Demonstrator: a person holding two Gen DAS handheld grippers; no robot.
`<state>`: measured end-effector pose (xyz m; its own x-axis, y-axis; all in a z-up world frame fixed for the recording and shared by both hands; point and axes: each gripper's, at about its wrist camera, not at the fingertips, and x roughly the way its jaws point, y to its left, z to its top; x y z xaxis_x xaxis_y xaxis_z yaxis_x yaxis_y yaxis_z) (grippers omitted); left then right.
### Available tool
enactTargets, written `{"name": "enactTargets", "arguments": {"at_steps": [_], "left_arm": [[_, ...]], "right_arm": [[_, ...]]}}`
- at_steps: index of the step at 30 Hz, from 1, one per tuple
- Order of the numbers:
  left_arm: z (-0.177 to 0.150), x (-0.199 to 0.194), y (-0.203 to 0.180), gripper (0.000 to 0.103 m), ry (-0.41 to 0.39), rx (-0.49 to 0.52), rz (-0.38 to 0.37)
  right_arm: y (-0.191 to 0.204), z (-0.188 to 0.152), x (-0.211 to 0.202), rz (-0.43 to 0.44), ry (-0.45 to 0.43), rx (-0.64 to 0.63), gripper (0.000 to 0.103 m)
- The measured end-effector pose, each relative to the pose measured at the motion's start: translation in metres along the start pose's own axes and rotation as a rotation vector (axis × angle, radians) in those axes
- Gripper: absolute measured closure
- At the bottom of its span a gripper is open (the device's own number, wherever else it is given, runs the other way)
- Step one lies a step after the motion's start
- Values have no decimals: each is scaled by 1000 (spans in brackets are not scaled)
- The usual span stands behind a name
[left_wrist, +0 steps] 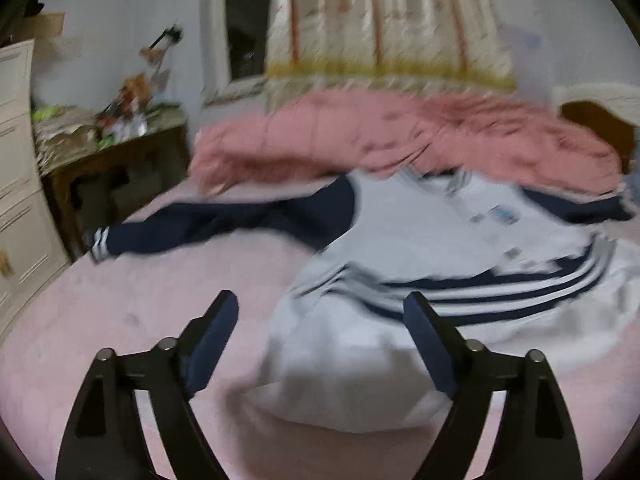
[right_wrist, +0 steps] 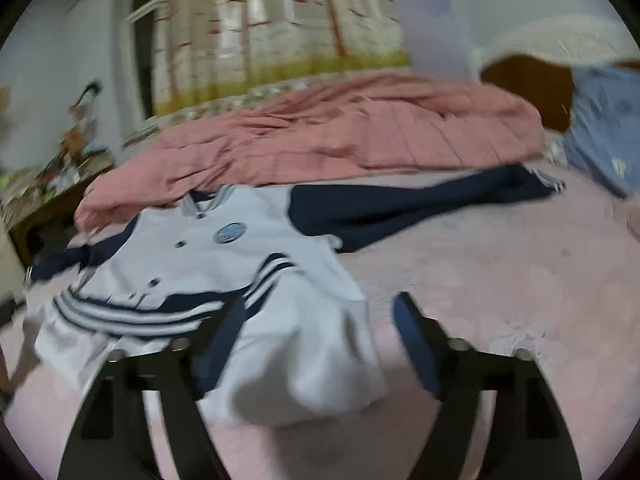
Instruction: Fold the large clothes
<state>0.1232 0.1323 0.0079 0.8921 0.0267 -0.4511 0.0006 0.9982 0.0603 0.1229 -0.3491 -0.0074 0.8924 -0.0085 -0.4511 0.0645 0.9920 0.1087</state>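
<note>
A pink-covered bed [left_wrist: 120,300] carries a white jacket [left_wrist: 400,248] lying face up, navy sleeves spread toward nine and three o'clock, navy stripes across the chest, hem rumpled nearest. The left tool [left_wrist: 320,312] and right tool [right_wrist: 320,312] both stand apart, gripping nothing.

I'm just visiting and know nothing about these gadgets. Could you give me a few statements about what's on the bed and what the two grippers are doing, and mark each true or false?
1. The white jacket lies on the bed with its navy sleeves spread out. True.
2. The left gripper is clamped on the jacket's hem. False: its jaws stand open, gripping nothing.
3. A pink quilt is bunched up behind the jacket. True.
4. The right gripper is shut. False: it is open.
5. The jacket is already folded into a neat square. False: it lies unfolded.
</note>
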Motion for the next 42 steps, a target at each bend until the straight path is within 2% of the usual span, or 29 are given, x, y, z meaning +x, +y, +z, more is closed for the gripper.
{"name": "enactTargets", "arguments": {"at_steps": [1,4,6,8,11,14,16,18,20,22,23,24,25,26,28,29,33,35,39,42], "left_arm": [[2,-5,-8,16,5,4,-35],[-5,-2,-31,12,110,1,-100],[-18,2,-38,12,168,-48,-130],[-33,6,-37,12,237,-134,-152],[-52,16,-27,12,349,-290,-245],[-62,21,-14,11,368,-422,-242],[-61,26,2,11,346,-511,-201],[-59,34,17,10,330,-575,-160],[-55,47,29,0,299,-606,-153],[-51,67,33,1,340,-575,-146],[-49,70,31,7,343,-559,-131],[-46,68,26,24,325,-536,-91],[-47,64,23,85,313,-506,-51],[-47,62,21,97,317,-489,-41],[-52,53,29,98,292,-528,-52],[-53,45,36,98,282,-549,-53],[-57,8,41,98,251,-524,-54],[-65,-16,40,98,230,-496,-35],[-89,-56,45,98,224,-513,-81],[-100,-65,41,97,228,-460,-75]], "right_arm": [[9,-3,-6,7,1,-33,20],[37,-13,-7,55,82,-102,17],[44,-21,-1,6,171,-66,17],[42,-30,1,50,229,2,17],[31,-43,1,116,297,113,17],[16,-57,6,112,337,210,17],[7,-57,6,101,313,262,17],[-4,-54,14,52,278,319,17],[-14,-52,31,42,297,366,12],[-17,-46,40,55,280,372,8],[-17,-44,45,35,275,369,9],[-17,-43,49,18,280,367,16],[-16,-41,51,-7,283,363,44],[-17,-40,52,-27,278,369,83],[-22,-42,51,46,271,403,91],[-23,-42,45,47,253,414,93],[-13,-39,3,25,174,343,95],[-15,-47,-24,49,159,372,95],[-15,-69,-72,42,120,337,95],[-14,-78,-94,35,145,296,95]]}}
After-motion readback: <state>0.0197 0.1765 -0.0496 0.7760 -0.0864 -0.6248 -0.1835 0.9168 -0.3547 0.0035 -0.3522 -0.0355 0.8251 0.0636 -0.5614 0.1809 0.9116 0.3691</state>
